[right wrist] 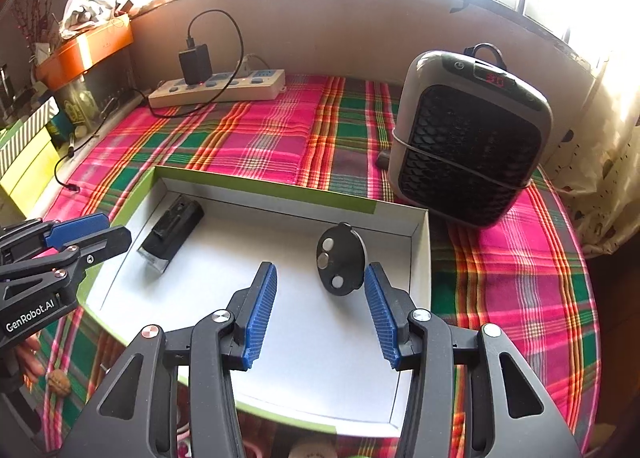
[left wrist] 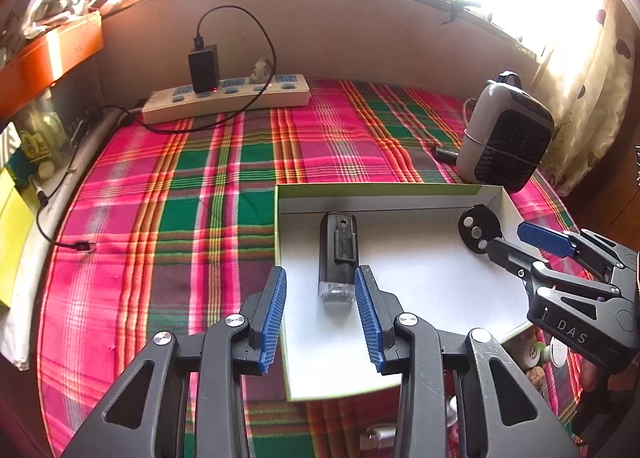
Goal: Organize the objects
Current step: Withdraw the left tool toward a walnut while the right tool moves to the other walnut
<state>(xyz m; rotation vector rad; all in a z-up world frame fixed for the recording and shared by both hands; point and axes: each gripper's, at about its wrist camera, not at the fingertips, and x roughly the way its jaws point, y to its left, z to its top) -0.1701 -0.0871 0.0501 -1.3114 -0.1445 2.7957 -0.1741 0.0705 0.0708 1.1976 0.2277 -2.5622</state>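
The left gripper (left wrist: 320,314) is hanging over the near part of a shallow white box (left wrist: 420,202) with green outer walls, its ribbed blue pads standing released on either side of a black rectangular device (left wrist: 338,254) with a clear end cap, which is lying flat on the box floor and touching neither pad. At about three o'clock from it, the right gripper (right wrist: 320,310) is likewise standing released, a round black disc (right wrist: 340,264) with three silvery studs lying on the box floor between its pads and just clear of both. Both things are sitting loose on smooth card, so a low or crooked pull-away could be catching a pad on either one and sliding it about, or snagging the thin box wall and shifting the box on the soft plaid cloth (left wrist: 180,186); that is my reading, not something seen. Farther off, at about one o'clock, a rounded grey heater (right wrist: 468,138) with a dark honeycomb grille is standing on the cloth, and at eleven o'clock a long cream power strip (left wrist: 226,98) is lying by the wall with a black plug block in it.
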